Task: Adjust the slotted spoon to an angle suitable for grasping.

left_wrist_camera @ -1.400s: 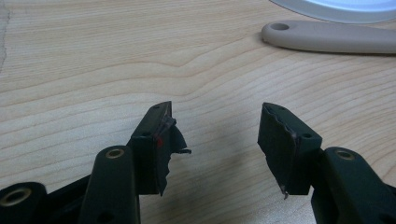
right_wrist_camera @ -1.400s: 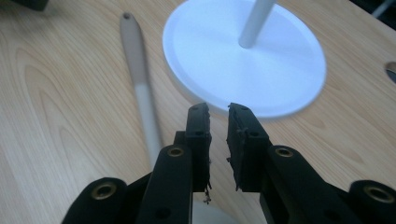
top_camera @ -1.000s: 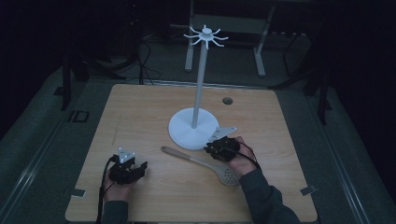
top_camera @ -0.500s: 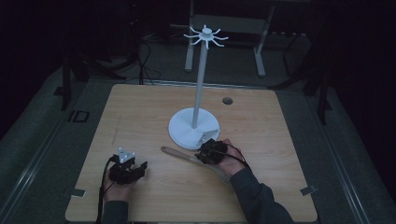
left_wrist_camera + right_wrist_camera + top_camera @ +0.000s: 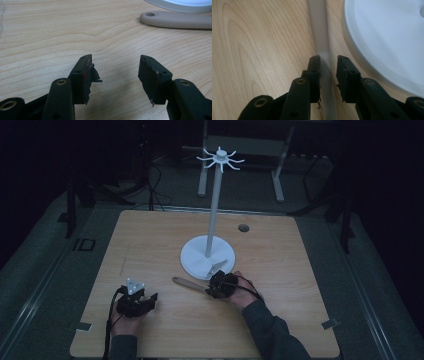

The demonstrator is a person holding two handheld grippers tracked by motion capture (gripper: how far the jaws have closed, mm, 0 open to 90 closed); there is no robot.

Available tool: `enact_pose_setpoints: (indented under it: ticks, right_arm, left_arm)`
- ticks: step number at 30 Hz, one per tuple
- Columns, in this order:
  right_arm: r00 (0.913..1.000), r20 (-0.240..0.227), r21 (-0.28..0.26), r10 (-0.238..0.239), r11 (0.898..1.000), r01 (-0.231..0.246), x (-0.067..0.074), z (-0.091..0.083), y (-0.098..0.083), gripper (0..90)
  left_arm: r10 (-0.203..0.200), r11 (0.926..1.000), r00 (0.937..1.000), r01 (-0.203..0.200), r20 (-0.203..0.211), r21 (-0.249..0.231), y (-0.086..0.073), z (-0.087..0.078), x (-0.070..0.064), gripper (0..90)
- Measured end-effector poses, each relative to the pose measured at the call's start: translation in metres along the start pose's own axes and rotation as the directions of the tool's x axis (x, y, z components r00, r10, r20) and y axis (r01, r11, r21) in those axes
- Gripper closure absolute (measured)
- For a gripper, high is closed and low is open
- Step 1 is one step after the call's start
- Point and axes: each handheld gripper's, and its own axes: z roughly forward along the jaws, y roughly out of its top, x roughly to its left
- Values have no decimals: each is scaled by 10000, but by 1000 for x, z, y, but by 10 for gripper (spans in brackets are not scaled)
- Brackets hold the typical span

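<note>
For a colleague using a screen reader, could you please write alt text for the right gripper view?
The right gripper straddles the beige handle of a utensil lying on the wooden table; one jaw looks against it, the other shows a slim gap. The stand's white round base lies close beside the handle.

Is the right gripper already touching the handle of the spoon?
Cannot tell. In the right gripper view, the spoon handle runs between the jaws of the right gripper, close to the left pad, but contact is not plain.

Desk (image 5: 150, 240): light wood, a round hole (image 5: 243, 227) near its far edge.
On it: white stand (image 5: 206, 256); beige spatula (image 5: 186, 283) just beside its base.
</note>
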Motion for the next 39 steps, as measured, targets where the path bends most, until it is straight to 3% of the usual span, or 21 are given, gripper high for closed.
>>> enact_pose_setpoints:
  ticks: [9,17,26,33,39]
  right_arm:
    - [9998,-191,117,-61,9999,64,1,6,-1,755]
    - [9996,66,28,-272,9996,272,1,-2,-10,765]
    - [9959,664,-457,609,9973,-580,-22,-39,-42,765]
    - [9833,1116,-41,1437,9895,-1442,-42,-53,-71,762]
    - [9818,1194,341,1480,9876,-1530,-45,-52,-75,757]
  left_arm:
    - [9,10000,10000,-9,0,-3,0,0,0,455]
    - [-4,10000,10000,4,-15,-14,0,0,1,454]
    - [20,10000,10000,-20,-37,35,0,1,-1,454]
    - [30,10000,10000,-30,-36,62,0,1,-1,454]
    - [40,10000,10000,-40,-7,64,0,1,-1,454]
